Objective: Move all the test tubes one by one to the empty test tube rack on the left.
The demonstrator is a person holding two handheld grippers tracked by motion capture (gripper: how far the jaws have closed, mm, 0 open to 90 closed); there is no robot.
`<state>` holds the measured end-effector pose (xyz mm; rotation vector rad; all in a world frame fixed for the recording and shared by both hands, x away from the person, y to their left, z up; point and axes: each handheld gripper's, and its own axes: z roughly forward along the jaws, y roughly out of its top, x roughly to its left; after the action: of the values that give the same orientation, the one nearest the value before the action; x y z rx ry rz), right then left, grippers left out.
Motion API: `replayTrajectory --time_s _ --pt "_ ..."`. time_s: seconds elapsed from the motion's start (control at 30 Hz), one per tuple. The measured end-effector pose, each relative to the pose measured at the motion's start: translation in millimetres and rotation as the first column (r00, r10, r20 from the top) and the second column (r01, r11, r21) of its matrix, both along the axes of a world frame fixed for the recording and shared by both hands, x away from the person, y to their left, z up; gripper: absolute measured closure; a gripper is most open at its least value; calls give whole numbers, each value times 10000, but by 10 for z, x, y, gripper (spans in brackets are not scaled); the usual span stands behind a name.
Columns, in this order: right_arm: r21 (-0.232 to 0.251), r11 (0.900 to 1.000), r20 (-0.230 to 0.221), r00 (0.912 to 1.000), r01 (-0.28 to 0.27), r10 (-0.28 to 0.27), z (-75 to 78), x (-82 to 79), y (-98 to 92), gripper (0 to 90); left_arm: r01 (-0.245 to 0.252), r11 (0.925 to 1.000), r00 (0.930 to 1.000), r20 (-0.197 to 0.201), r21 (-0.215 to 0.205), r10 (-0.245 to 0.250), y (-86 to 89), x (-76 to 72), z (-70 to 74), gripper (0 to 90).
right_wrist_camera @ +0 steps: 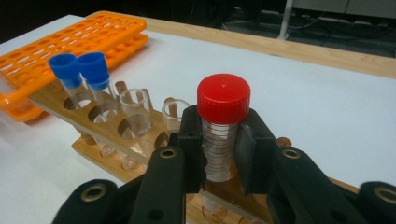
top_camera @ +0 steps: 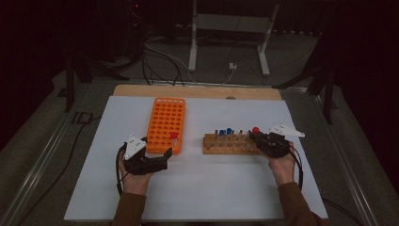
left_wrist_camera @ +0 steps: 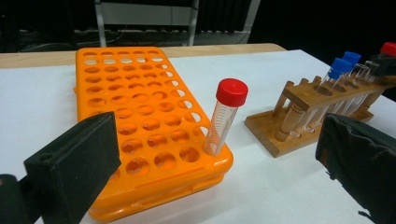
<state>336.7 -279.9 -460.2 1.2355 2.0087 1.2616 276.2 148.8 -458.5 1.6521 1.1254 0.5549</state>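
Racks, two of them, stand on the white table (top_camera: 197, 188). One is an orange plastic rack with many round holes (left_wrist_camera: 135, 116); it holds a single clear tube with a red screw cap (left_wrist_camera: 224, 119), which stands a little tilted in a hole at the near corner, and the other holes that I can see are empty. The second is a brown wooden rack (right_wrist_camera: 112, 128). It carries two clear tubes with blue caps (right_wrist_camera: 79, 74), next to them two open clear tubes without caps (right_wrist_camera: 135, 112), and at its end another red-capped clear tube (right_wrist_camera: 223, 126).

This last tube has printed scale lines on its clear wall and a ribbed red cap. It stands upright in the wooden rack, and the right gripper (right_wrist_camera: 223, 149) clamps it just below the cap, one black pad on each side.

The left gripper (top_camera: 157, 157) rests at the near end of the orange rack, jaws wide apart and holding nothing.
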Motion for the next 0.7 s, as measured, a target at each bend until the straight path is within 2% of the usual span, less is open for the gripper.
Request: replayTrajectory --time_s 0.13,0.3,0.7 --pt "-15 10000 204 9998 1 0 50 -37 -7 742 12 10000 10000 13 39 -12 -8 -2 0 4" --pt "213 9997 341 9994 78 -85 115 -67 -47 743 42 9999 10000 -11 101 -42 -17 2 -8 4" --pt "437 9990 1141 9934 75 -124 376 -195 -92 743 58 9998 9999 100 209 -60 -31 -14 -1 4"
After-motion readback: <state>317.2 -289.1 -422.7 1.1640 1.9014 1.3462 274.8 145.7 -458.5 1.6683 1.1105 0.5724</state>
